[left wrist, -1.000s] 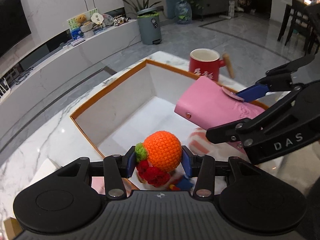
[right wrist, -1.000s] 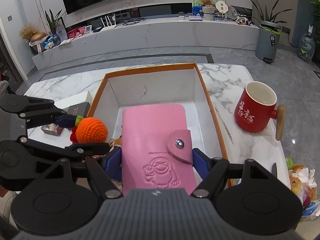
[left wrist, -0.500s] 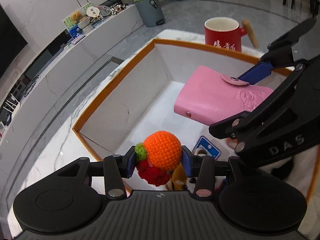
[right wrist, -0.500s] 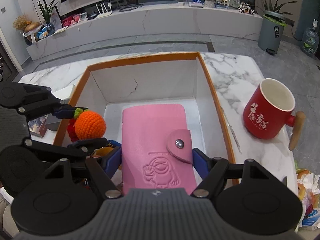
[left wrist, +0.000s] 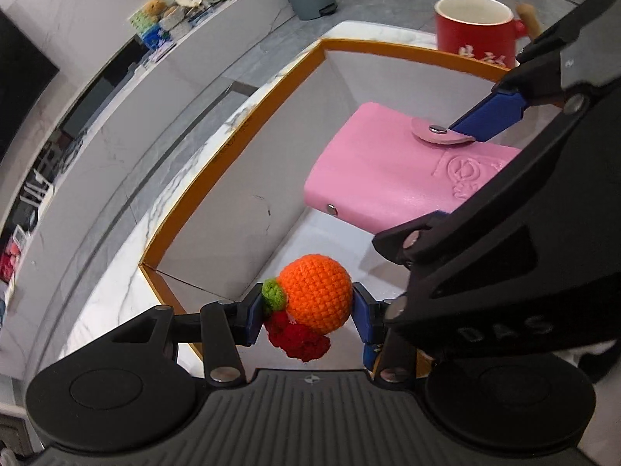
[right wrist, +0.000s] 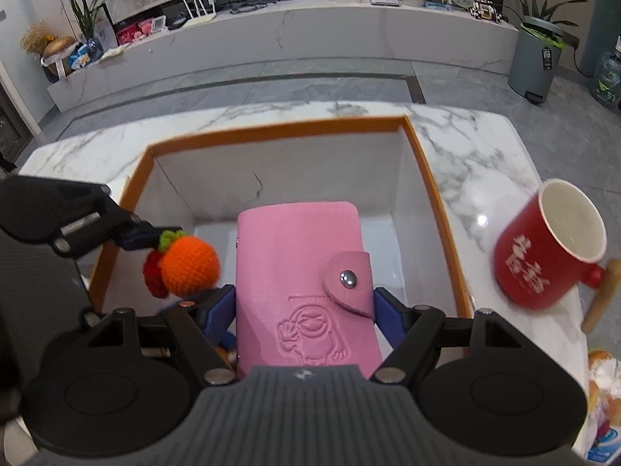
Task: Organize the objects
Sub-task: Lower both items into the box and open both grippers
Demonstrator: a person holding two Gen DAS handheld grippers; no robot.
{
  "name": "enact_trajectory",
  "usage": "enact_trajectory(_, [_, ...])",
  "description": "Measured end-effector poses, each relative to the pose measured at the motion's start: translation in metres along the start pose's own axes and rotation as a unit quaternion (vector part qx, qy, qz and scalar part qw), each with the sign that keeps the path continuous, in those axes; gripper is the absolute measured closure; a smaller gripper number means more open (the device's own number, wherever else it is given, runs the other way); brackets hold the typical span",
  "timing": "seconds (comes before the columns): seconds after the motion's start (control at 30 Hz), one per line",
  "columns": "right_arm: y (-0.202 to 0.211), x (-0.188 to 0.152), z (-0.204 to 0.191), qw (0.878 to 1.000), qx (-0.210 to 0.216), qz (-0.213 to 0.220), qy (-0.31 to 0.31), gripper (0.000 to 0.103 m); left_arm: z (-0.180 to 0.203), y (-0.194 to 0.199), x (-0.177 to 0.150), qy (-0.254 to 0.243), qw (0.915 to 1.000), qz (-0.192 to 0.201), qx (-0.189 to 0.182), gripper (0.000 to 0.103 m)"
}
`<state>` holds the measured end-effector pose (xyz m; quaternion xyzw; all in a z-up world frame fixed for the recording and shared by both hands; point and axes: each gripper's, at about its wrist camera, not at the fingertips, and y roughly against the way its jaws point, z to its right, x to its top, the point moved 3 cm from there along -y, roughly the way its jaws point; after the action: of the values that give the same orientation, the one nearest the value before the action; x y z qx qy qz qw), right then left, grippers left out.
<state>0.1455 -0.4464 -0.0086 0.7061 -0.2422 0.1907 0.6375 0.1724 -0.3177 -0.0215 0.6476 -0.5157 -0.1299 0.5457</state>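
Both items hang over the box (right wrist: 438, 209), not yet dropped: left claw (left wrist: 308, 305) grasps the crochet orange (left wrist: 316, 297), right claw (right wrist: 304, 310) the pink wallet (right wrist: 299, 272).

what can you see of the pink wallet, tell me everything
The pink wallet looks like soft leather, closed by a flap with a metal snap, with an embossed cartoon figure on its front and a second stud on its side edge. The right claw grips it by both long edges, holding it roughly flat above the open orange-rimmed box, beside the crocheted orange.
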Motion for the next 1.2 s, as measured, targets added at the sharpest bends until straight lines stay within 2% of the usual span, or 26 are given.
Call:
enact_trajectory(0.13, [-0.010,0.005,-0.007,1.000,-0.014,-0.003,0.020,0.027,-0.003,-0.007,-0.006,0.000,0.9998,-0.020,-0.008,0.051])
enact_trajectory(0.2, [-0.017,0.004,-0.010,0.999,-0.016,-0.016,0.024,0.027,0.000,-0.009,-0.011,-0.016,0.9997,-0.019,-0.001,0.051])
enact_trajectory(0.4, [-0.033,-0.009,-0.007,0.999,-0.012,-0.043,0.008,0.027,0.015,-0.014,-0.016,-0.057,0.9980,-0.019,0.022,0.049])
enact_trajectory(0.6, [-0.048,-0.021,0.003,0.996,0.005,-0.086,-0.029,0.025,0.028,-0.017,-0.021,-0.096,0.9942,-0.043,0.020,0.045])
enact_trajectory(0.7, [-0.053,-0.025,0.005,0.993,0.012,-0.109,-0.035,0.024,0.031,-0.017,-0.024,-0.114,0.9917,-0.058,0.013,0.039])
enact_trajectory(0.83, [-0.054,-0.025,0.007,0.993,0.018,-0.112,-0.044,0.024,0.031,-0.018,-0.026,-0.106,0.9925,-0.059,0.018,0.027])
enact_trajectory(1.07, [-0.043,-0.017,0.000,0.994,0.008,-0.100,-0.049,0.024,0.028,-0.006,-0.022,-0.096,0.9944,-0.034,0.028,0.023])
enact_trajectory(1.2, [-0.030,-0.011,0.004,0.993,0.023,-0.090,-0.068,0.020,0.022,0.008,-0.016,-0.080,0.9961,-0.017,0.033,0.021])
